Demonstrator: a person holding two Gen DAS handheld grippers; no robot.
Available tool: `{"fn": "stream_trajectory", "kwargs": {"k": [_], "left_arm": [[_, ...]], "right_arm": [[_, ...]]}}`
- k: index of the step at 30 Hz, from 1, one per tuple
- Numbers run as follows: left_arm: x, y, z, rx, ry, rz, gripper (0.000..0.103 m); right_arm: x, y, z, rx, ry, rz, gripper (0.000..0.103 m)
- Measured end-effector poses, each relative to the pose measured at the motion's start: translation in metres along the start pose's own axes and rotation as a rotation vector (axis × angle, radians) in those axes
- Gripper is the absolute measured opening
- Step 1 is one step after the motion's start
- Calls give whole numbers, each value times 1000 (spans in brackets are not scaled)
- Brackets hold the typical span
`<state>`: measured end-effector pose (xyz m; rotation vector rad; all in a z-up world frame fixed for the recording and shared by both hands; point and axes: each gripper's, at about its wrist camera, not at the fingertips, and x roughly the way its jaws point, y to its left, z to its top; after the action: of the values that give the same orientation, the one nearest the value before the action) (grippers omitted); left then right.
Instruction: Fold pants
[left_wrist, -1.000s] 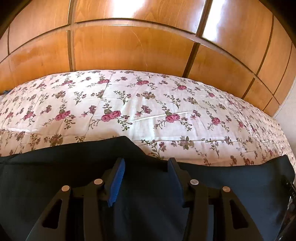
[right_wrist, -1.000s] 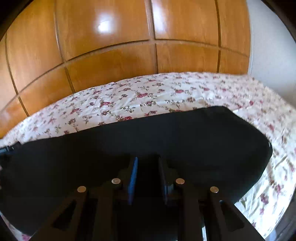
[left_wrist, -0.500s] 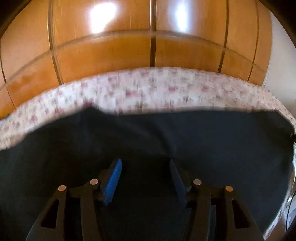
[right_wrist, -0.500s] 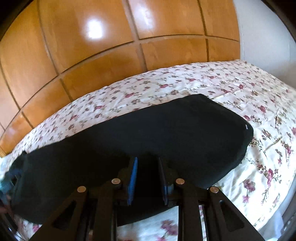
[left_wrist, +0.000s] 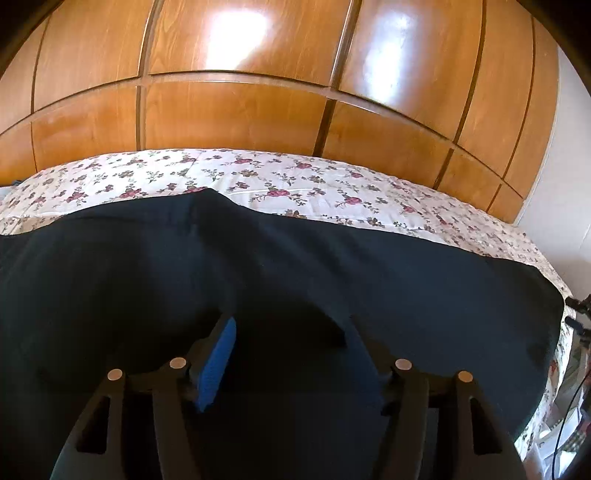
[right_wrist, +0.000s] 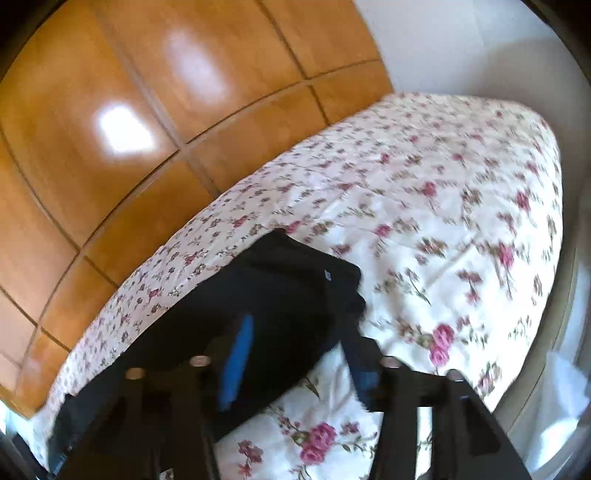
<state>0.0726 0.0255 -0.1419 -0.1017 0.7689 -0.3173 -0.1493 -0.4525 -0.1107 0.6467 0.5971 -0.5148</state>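
Pants (left_wrist: 295, 280): one pair, dark, laid flat across the near part of a bed (left_wrist: 332, 192) with a floral sheet. One bed, one wardrobe (left_wrist: 240, 110) of glossy wood panels behind it, and two grippers, one to each view.

The left gripper (left_wrist: 291, 339) hangs over the middle of the pants, its jaws opening and already wide apart. Dark cloth fills the whole space under and between them, but the pads press on nothing that can be seen; only one blue pad (left_wrist: 218, 369) shows clearly, the other finger being dark against the dark cloth.

The right gripper (right_wrist: 299, 350) sits at the end of the pants (right_wrist: 273, 306), its jaws also opening. Its blue pad (right_wrist: 236, 362) lies over the cloth, while the other finger stands over bare sheet just past the cloth's edge. No fold is pinched between them.

The left view alone shows the long far edge of the pants, with a small peak in it, and some dark cables at the far right of the frame. The right view alone shows the pants' squared end, a small pale tag (right_wrist: 327, 274) near its corner, a broad stretch of uncovered bed (right_wrist: 461, 206) beyond it, and a white wall (right_wrist: 461, 48) behind the bed's corner. That view is blurred.
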Motion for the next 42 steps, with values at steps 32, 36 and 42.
{"fn": "stream_trajectory", "kwargs": {"k": [32,36,42], "left_arm": [[3,-9,-3,61,10,80,63],[3,-8,-3,57,8,75,63],[-3,-17,1,20,20,92,61]], "right_arm": [[1,23,23,206,33,257,20],[-22,59,25,139,1,261,20],[-57,119,20,10,-71,316,20]]}}
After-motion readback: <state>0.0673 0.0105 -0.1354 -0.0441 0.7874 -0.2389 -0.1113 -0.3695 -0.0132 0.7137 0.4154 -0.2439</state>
